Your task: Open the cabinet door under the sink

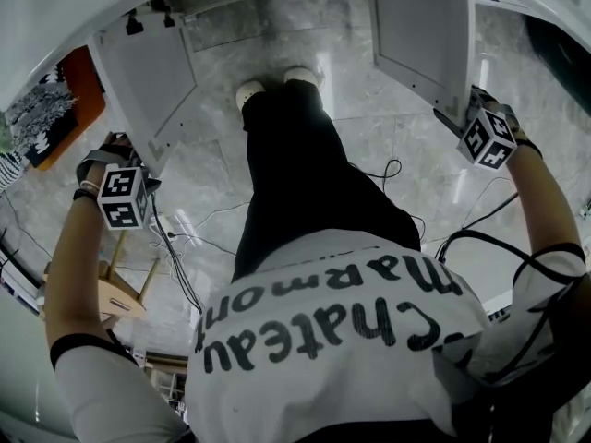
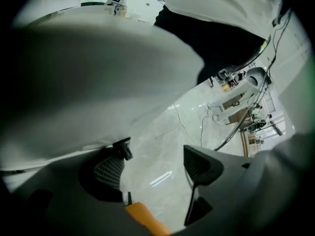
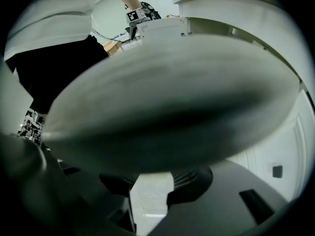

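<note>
Both white cabinet doors under the counter stand swung outward, the left door (image 1: 148, 77) and the right door (image 1: 425, 35). My left gripper (image 1: 148, 169) is at the left door's outer lower corner. In the left gripper view the door (image 2: 88, 77) is a blurred white slab over the left finger (image 2: 108, 171), and my left gripper (image 2: 152, 166) is open with only floor in the gap. My right gripper (image 1: 459, 118) is at the right door's outer edge. That door (image 3: 172, 102) blurs across the fingertips in the right gripper view, where the right gripper (image 3: 152, 181) is open, floor showing between its pads.
The person stands between the doors in black trousers and white shoes (image 1: 277, 81) on a grey marble floor (image 1: 212, 164). Cables (image 1: 185, 238) trail over the floor. A wooden stool (image 1: 115, 293) is at the lower left and an orange object (image 1: 78, 81) lies beyond the left door.
</note>
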